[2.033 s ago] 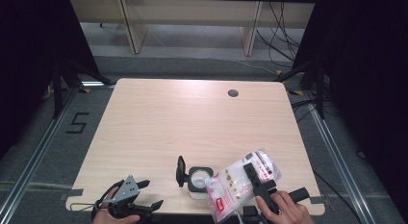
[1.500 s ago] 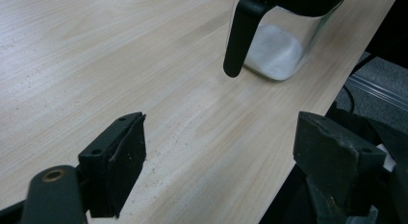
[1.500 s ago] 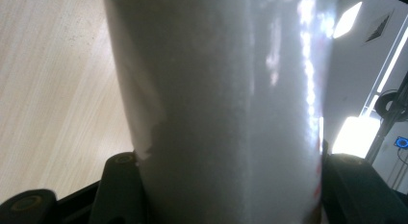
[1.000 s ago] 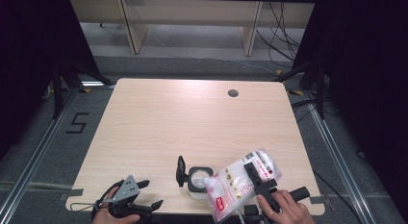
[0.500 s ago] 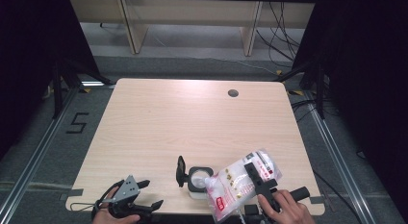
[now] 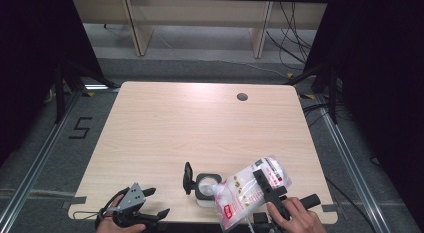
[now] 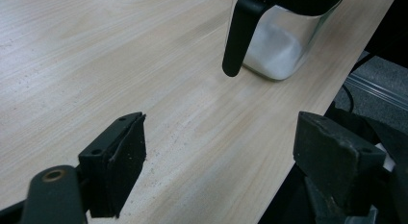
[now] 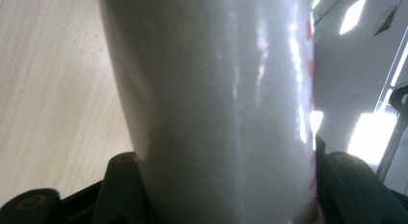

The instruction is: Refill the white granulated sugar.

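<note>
- Nothing is seen to have moved since the earlier frames; both hands and the bag are held in the same spots.
- Right gripper is clamped on a clear plastic bag of white powder, held tilted over the table's near edge, its lower corner just at the jar's mouth.
- Right hand is wrapped round the gripper handle, entering from the bottom edge, partly cut off.
- Left gripper is rested low at the near left corner of the table, jaws spread wide with nothing between them.
- Left hand is mostly cropped by the frame bottom.
- Glass jar with white contents is placed near the front edge, its black lid flipped up at its left side.
- In the right gripper view the bag blocks almost everything; the pads are pressed against its sides.
- In the left gripper view the jar is cut off at the top.
</note>
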{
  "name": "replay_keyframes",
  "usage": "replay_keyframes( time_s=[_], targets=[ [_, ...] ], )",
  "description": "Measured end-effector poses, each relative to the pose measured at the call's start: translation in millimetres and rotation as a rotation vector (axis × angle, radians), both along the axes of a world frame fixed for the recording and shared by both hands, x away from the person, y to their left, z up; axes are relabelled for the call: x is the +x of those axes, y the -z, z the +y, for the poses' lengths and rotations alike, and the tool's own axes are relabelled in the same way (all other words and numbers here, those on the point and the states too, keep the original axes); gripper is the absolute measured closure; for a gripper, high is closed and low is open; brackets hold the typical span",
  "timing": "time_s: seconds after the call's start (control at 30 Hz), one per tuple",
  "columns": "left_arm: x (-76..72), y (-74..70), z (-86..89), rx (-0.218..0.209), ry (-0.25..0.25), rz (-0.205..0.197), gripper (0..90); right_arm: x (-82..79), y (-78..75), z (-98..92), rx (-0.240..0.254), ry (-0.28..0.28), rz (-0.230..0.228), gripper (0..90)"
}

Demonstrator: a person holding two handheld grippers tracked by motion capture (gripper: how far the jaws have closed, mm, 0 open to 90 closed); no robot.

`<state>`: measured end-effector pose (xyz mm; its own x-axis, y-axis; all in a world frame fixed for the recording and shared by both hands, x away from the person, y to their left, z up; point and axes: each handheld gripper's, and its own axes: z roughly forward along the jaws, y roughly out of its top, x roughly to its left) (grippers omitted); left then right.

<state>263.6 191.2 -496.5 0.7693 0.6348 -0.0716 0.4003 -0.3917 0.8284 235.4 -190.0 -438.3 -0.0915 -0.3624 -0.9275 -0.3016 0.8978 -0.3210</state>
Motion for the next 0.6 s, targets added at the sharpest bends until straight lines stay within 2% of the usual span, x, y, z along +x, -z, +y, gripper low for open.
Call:
replay_keyframes(
  time_s=[0.03, 0.07, 0.13, 0.2, 0.23, 0.27, 0.3, 0.33, 0.4, 0.5, 0.53, 0.6],
  targets=[
    [0.4, 0.0, 0.1, -0.001, 0.000, -0.002, 18.3, 0.5, 0.9, 0.1, 0.017, -0.012, 0.003, 48.9],
    [-0.3, 0.8, -1.4, -0.024, -0.011, 0.005, 18.3, -0.3, 1.6, -0.8, 0.013, 0.005, 0.007, 49.0],
    [0.5, 0.6, 0.1, -0.008, 0.006, -0.012, 18.3, 0.4, 1.5, -0.5, 0.011, 0.001, 0.010, 49.0],
    [-0.1, 0.8, -0.7, -0.020, -0.011, 0.006, 18.3, 1.0, 0.4, 0.0, -0.001, -0.012, 0.003, 49.1],
    [0.4, 0.7, -0.4, -0.013, -0.008, 0.005, 18.3, 0.5, 3.3, -0.8, 0.040, -0.010, -0.002, 49.1],
    [0.5, 0.7, 0.3, 0.003, -0.005, 0.002, 18.3, 0.9, 3.4, -1.2, 0.040, -0.012, 0.004, 49.2],
    [0.0, 0.7, 0.1, 0.001, -0.001, 0.004, 18.3, 1.1, 4.9, -2.1, 0.057, -0.003, 0.014, 49.2],
    [-0.5, 1.1, -1.2, -0.019, -0.008, 0.005, 18.3, 1.1, 5.1, -2.3, 0.057, -0.003, 0.014, 49.3],
    [0.2, 0.6, -1.0, -0.020, -0.013, 0.001, 18.4, 0.8, 6.0, -2.6, 0.069, 0.000, 0.015, 49.3],
    [-0.6, 0.8, -0.5, -0.013, -0.009, 0.005, 18.4, 1.0, 3.7, -1.5, 0.040, -0.016, -0.003, 49.4],
    [0.5, -0.4, 1.2, 0.008, 0.007, -0.008, 18.4, 0.3, 4.1, -1.7, 0.040, -0.012, -0.006, 49.4],
    [0.4, -0.2, 0.2, -0.005, -0.006, -0.001, 18.4, -0.9, 3.1, -1.7, 0.052, -0.021, -0.011, 49.5]
  ],
)
